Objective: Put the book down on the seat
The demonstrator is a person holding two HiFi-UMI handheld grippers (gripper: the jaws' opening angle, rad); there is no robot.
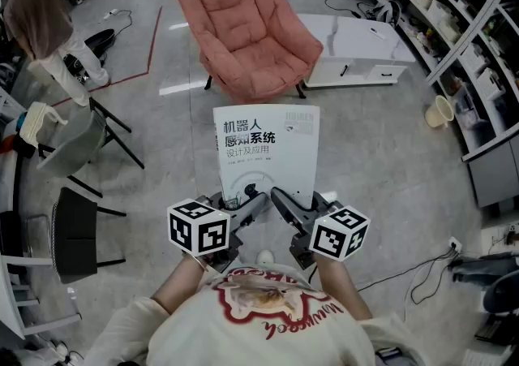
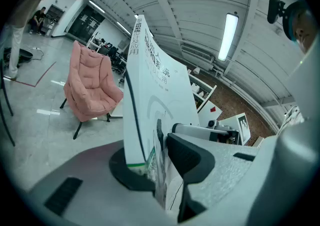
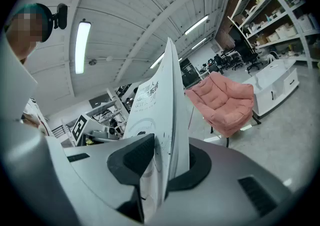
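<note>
Left tool and right tool each clamp the white book titled 机器人感知系统, 设计及应用.

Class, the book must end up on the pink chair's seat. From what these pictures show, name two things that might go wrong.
1. The left claw and right claw pinch the book only along its near edge, so it may sag or slip out while carried.
2. The pink chair stands apart, across the floor; releasing early would likely drop the book short of the seat.
</note>
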